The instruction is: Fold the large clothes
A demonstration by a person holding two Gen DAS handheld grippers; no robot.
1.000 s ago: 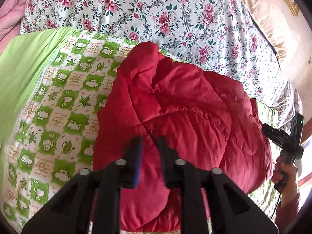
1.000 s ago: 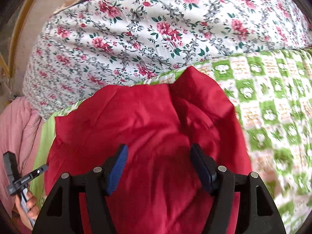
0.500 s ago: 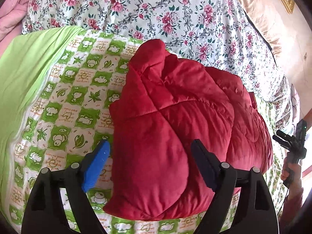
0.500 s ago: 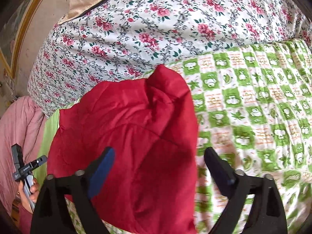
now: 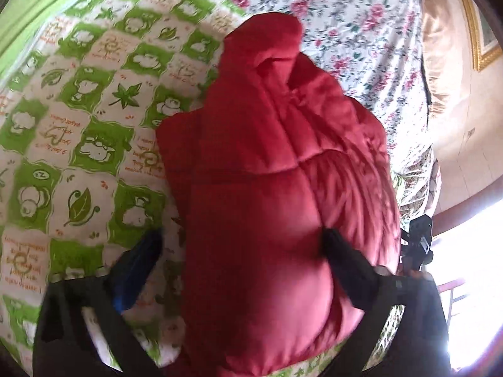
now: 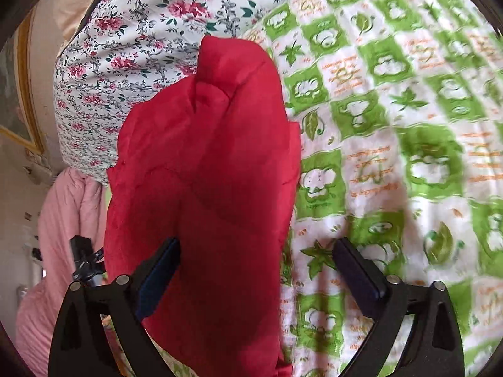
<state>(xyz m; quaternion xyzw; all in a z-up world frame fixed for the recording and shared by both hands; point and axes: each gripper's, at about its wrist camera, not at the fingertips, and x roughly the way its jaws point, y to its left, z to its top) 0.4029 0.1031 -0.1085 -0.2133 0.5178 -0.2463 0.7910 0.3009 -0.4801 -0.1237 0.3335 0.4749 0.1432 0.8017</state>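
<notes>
Both wrist cams look down close, L from left side, R from right; shared: red jacket (image 5: 276,188) (image 6: 204,172), green quilt (image 5: 88,100) (image 6: 393,125).

Solid red fills my left view: the quilted jacket (image 5: 276,188), plain, no print, with stitched panels catching the light. Under it I see the bedspread (image 5: 94,119), green and white checks with leaf and cartoon motifs and small orange lettering. Behind that, a floral quilt (image 5: 361,31), white ground with pink roses and dark green-grey foliage. On my right view, a pale pink blanket (image 6: 59,220) sits at the edge. My left tongs (image 5: 242,248) are black with blue pads; my right tongs (image 6: 256,259) match, black with blue pads.
</notes>
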